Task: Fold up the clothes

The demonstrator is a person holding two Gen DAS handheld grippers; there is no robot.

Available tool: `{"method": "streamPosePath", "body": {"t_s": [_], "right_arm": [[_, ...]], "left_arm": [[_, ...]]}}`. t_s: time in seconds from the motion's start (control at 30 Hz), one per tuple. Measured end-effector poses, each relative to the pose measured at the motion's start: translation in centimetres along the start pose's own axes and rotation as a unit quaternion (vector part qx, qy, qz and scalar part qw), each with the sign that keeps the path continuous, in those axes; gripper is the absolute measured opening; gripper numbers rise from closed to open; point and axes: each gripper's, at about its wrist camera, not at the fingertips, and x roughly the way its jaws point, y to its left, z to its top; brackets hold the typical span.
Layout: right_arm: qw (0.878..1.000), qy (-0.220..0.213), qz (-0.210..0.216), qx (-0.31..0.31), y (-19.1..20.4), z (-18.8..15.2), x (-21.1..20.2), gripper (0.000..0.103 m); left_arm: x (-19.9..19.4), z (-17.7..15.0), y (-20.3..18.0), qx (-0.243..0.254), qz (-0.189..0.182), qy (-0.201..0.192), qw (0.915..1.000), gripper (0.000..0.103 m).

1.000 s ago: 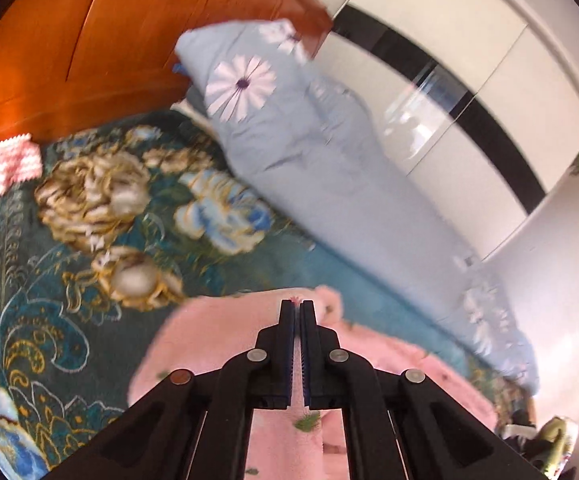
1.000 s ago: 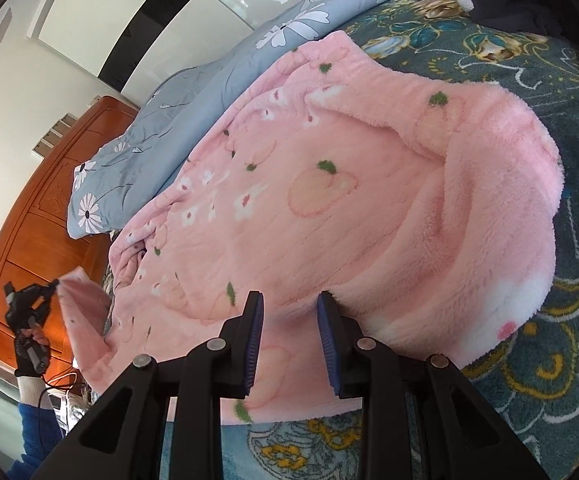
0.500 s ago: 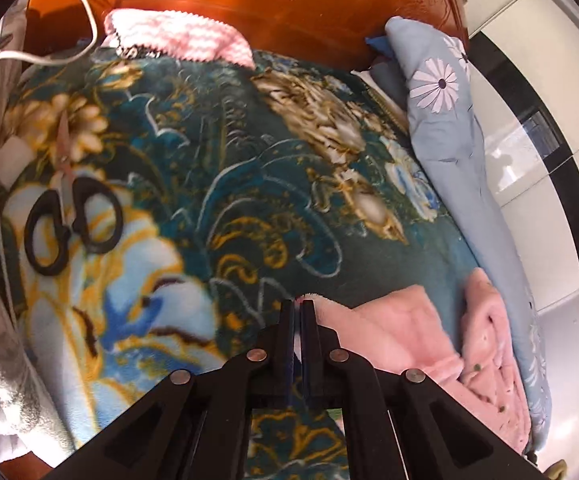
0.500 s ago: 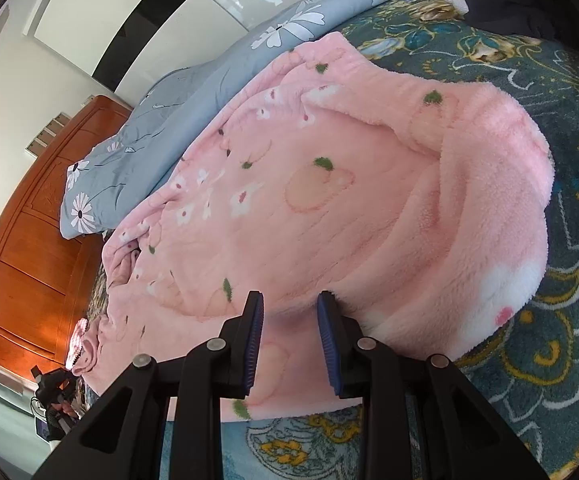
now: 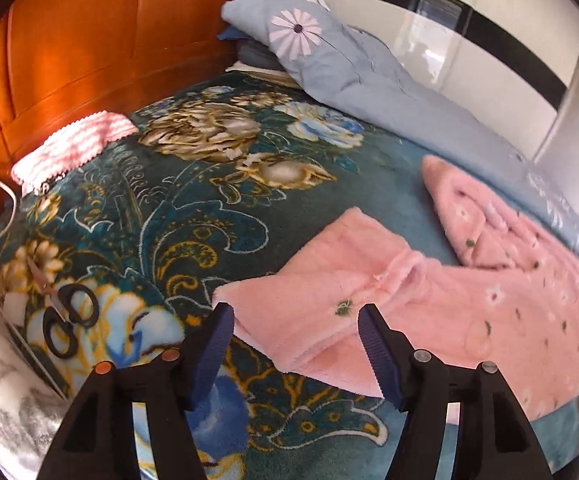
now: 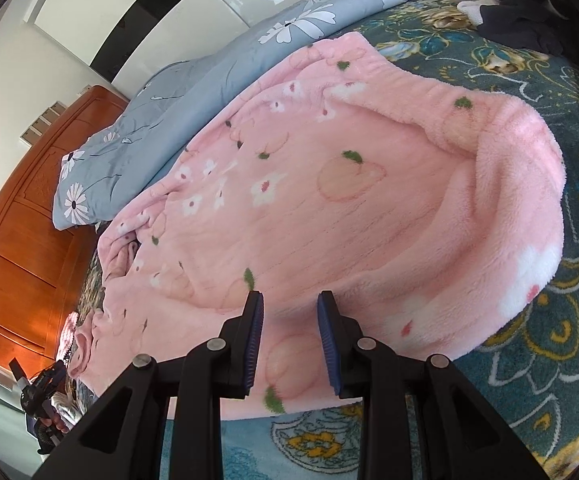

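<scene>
Presently the pink fleece peach-print garment (image 5: pixel 429 312) lies spread on the teal floral blanket (image 5: pixel 193 208), one sleeve laid out just ahead of the left gripper (image 5: pixel 295 332), jaws wide, empty. Right gripper (image 6: pixel 289 334), parted, hovers over its hem. Folding appears incomplete.

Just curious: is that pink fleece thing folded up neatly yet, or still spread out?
Mostly spread out. The pink fleece garment lies across the bedspread; only its near end is turned over.
</scene>
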Motion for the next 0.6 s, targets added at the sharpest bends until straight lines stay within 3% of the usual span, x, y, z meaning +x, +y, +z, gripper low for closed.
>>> {"method": "streamPosePath", "body": {"t_s": [0.17, 0.3, 0.37, 0.47, 0.5, 0.57, 0.6], "right_arm": [[1.0, 0.005, -0.006, -0.006, 0.9, -0.4, 0.2, 0.029], [1.0, 0.007, -0.012, -0.001, 1.1, -0.6, 0.5, 0.029], [1.0, 0.008, -0.011, 0.003, 1.2, -0.7, 0.6, 0.029], [1.0, 0.007, -0.016, 0.002, 1.4, -0.8, 0.6, 0.029], [1.0, 0.007, -0.017, 0.002, 1.4, -0.8, 0.6, 0.029], [1.0, 0.007, -0.021, 0.007, 1.2, -0.8, 0.5, 0.029], [1.0, 0.007, -0.023, 0.009, 1.1, -0.8, 0.6, 0.029]], "left_arm": [[1.9, -0.9, -2.6, 0.106, 0.025, 0.032, 0.9935, 0.068], [3.4, -1.7, -4.3, 0.192, 0.071, 0.049, 0.9776, 0.068], [4.1, -1.9, -4.7, 0.222, 0.084, 0.059, 0.9698, 0.069], [4.3, -1.9, -4.9, 0.242, 0.087, 0.054, 0.9649, 0.068], [4.1, -1.8, -4.8, 0.24, 0.084, 0.05, 0.9658, 0.063], [4.0, -1.5, -4.3, 0.225, 0.079, 0.049, 0.9699, 0.031], [3.9, -1.3, -4.0, 0.215, 0.076, 0.048, 0.9725, 0.024]]}}
